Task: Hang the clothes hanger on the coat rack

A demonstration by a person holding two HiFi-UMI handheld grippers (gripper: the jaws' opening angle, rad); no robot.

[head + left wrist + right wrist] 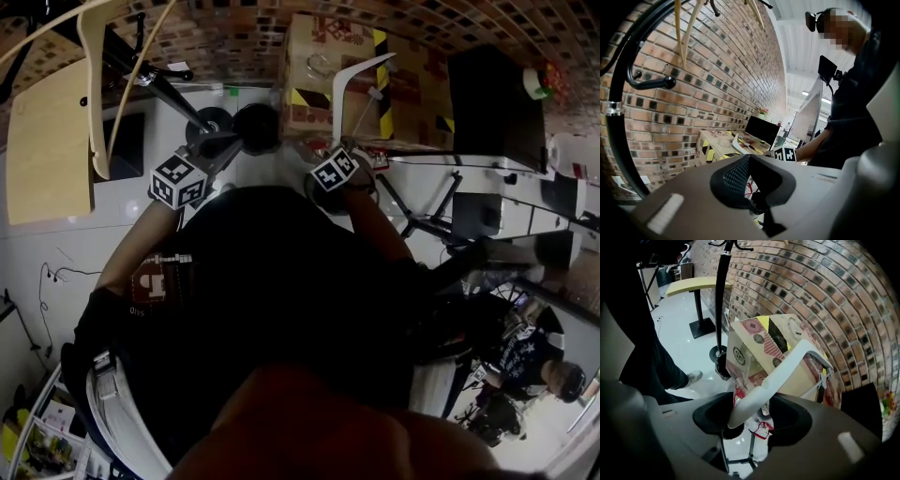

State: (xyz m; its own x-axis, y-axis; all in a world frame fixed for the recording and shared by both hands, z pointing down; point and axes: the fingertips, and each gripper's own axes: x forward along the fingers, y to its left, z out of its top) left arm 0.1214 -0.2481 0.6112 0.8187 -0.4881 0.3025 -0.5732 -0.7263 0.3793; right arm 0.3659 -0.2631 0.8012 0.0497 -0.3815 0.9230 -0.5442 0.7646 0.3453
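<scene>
**Right gripper (750, 411) pinches a white clothes hanger (787, 364) over an "SF" carton**

The jaws close on one arm's end, and the hanger slants up and away from them across the cardboard box (750, 341), which is printed "SF" and taped yellow and black. The black coat rack (723, 296) stands beyond, to the left. The left gripper (752, 176) is spread and empty beside the rack's pole.

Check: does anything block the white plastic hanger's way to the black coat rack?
Nothing visible does. The white plastic clothes hanger sits between the jaws of the right gripper; the black metal coat rack stands close by, unobstructed.
</scene>
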